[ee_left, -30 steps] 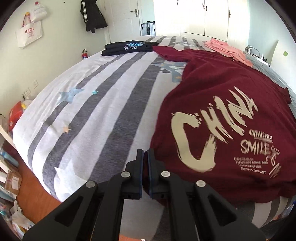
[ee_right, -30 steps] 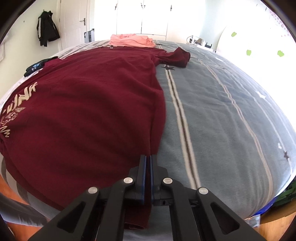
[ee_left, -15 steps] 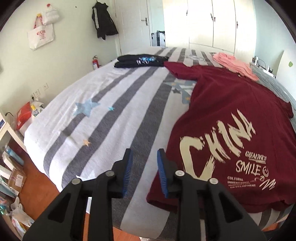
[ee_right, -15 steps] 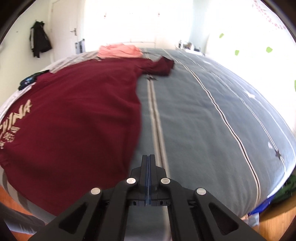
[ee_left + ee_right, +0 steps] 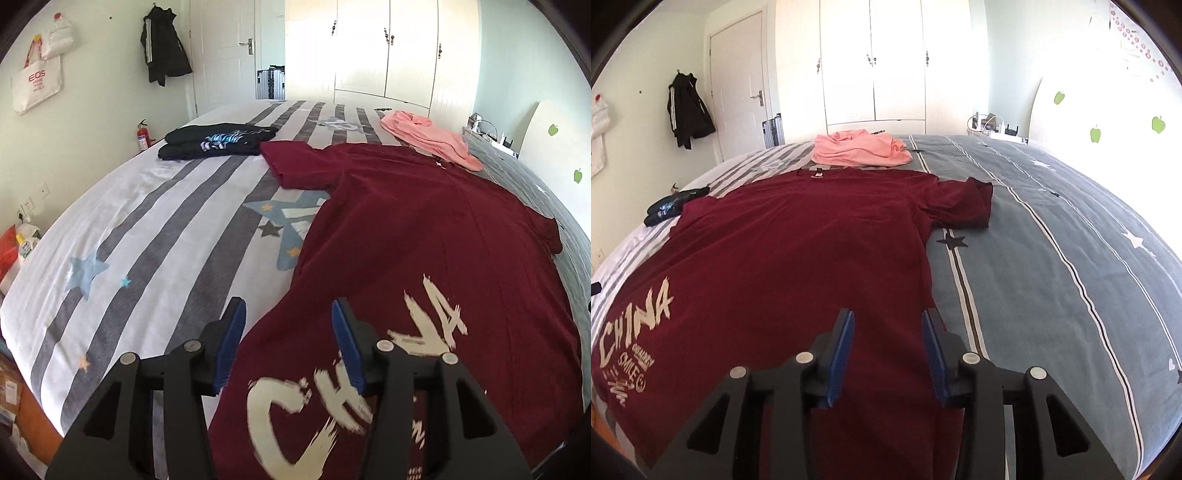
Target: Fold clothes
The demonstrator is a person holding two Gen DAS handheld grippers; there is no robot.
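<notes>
A dark red T-shirt (image 5: 424,236) with pale "CHINA" lettering lies spread flat on the bed, collar at the far end and hem near me; it also fills the right wrist view (image 5: 798,258). My left gripper (image 5: 286,314) hovers above the shirt's near left edge, jaws opening, nothing pinched between them. My right gripper (image 5: 886,319) hangs over the shirt's near right edge, jaws also opening and free of cloth. Both sleeves lie out to the sides.
A pink garment (image 5: 860,147) lies crumpled beyond the collar. Folded black clothes (image 5: 218,142) sit at the far left of the bed (image 5: 147,229). White wardrobe (image 5: 873,62) and door stand behind. Bags and boxes (image 5: 14,251) crowd the floor at left.
Both grippers were shut on the shirt's hem corners a second ago. They have let go, opened, and lifted up and forward over the shirt, which now lies flat.
</notes>
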